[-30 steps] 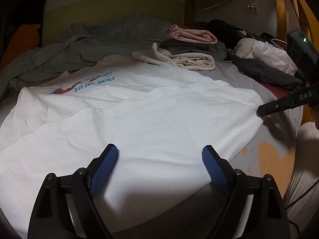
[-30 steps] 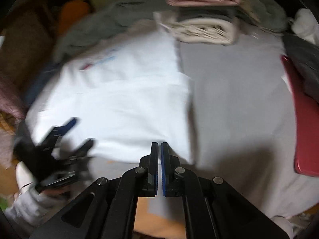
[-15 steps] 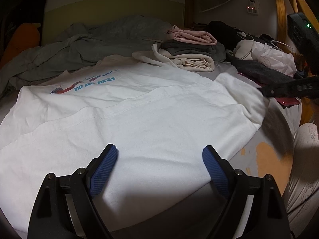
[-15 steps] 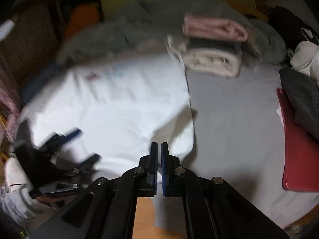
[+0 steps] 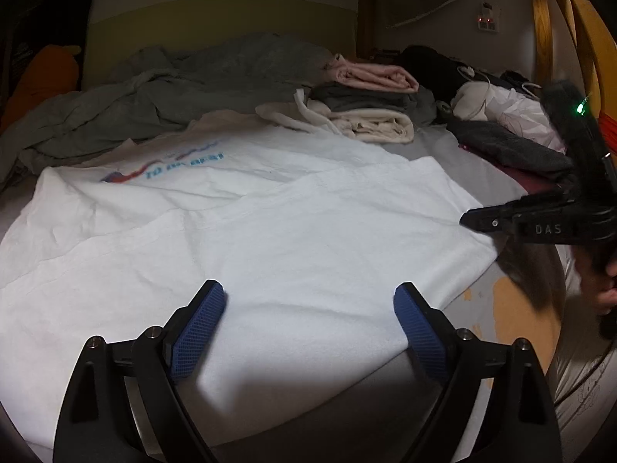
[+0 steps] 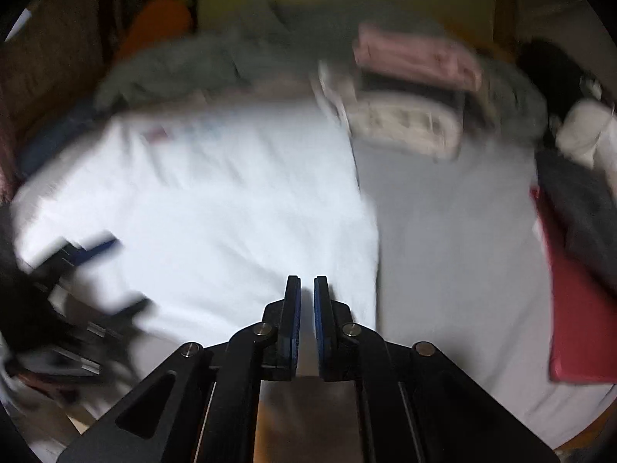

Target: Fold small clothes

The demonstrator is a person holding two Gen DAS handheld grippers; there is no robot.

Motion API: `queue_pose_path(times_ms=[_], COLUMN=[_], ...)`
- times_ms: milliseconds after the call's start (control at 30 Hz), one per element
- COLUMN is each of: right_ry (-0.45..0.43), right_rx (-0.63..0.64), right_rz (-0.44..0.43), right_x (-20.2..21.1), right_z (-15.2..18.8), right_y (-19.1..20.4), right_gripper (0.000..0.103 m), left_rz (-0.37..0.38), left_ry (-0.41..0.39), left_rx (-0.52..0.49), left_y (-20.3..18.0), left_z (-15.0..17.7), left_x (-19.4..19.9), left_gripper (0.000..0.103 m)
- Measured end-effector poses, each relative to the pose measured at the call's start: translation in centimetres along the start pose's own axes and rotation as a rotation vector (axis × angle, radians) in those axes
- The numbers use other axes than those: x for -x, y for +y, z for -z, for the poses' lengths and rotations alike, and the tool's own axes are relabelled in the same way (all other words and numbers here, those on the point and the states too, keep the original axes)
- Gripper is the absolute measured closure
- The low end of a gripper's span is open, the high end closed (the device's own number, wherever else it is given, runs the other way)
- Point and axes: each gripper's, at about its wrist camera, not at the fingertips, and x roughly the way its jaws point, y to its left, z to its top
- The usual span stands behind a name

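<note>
A white T-shirt with a blue and red print lies spread on the bed, its right side folded over onto the body; it also shows in the blurred right wrist view. My left gripper is open and empty, its blue pads low over the shirt's near edge. My right gripper hovers above the shirt's near right edge with a narrow gap between its pads and nothing between them. It shows at the right of the left wrist view.
A stack of folded clothes, pink on top, stands behind the shirt. A rumpled grey blanket lies at the back left. Dark clothes and a red flat object lie at the right. The bed's edge is near me.
My right gripper carried the shirt's right side over onto the body, let it go and opened slightly. The fold now lies flat. My left gripper has stayed still.
</note>
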Motion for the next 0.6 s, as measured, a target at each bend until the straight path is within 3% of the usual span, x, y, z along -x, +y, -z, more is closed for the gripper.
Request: queue_pose_path(times_ms=[33,133,233,300,433,467,533,600], right_ry=[-0.042,-0.056,-0.096,-0.117,-0.233,-0.233,-0.156,-0.057], right_rx=[-0.033,-0.058,-0.037,-0.042,-0.069,-0.049,-0.016,0.006], right_rz=[-0.034,-0.052,0.076,0.098,-0.023,-0.044,-0.047,-0.009], right_x=[0.3,0.4,1.1,1.9,4.2,4.1,2.7,0.6], right_z=[0.2,0.2,0.5,0.9,0.6,0.5,0.3,1.0], right_y=[-0.8,-1.6,-1.1,-0.5,-0.3,0.0,0.8,1.6], right_gripper=[0.099,0.099,0.097,0.094,0.093,0.088,0.075,0.073], left_rz=[0.001,-0.008,-0.069,-0.120,-0.262,-0.293,-0.404,-0.551], left_ry=[-0.005,-0.012,-0.025,-0.039,-0.091,-0.091,-0.033,0.133], left_rx=[0.007,0.059,0.069,0.056,0.084,0.094,0.116,0.172], left_y=[0.1,1.1,2.2,3.4,6.8,7.7,10.1,13.1], left_z=[0.1,0.1,0.2,0.0,0.2,0.6,1.6,3.0], left_x=[0.2,1.1,2.8,4.2,8.3,9.2,10.4,10.1], left_gripper=[0.014,0.014,0.014,0.014,0.014,0.014,0.014,0.015])
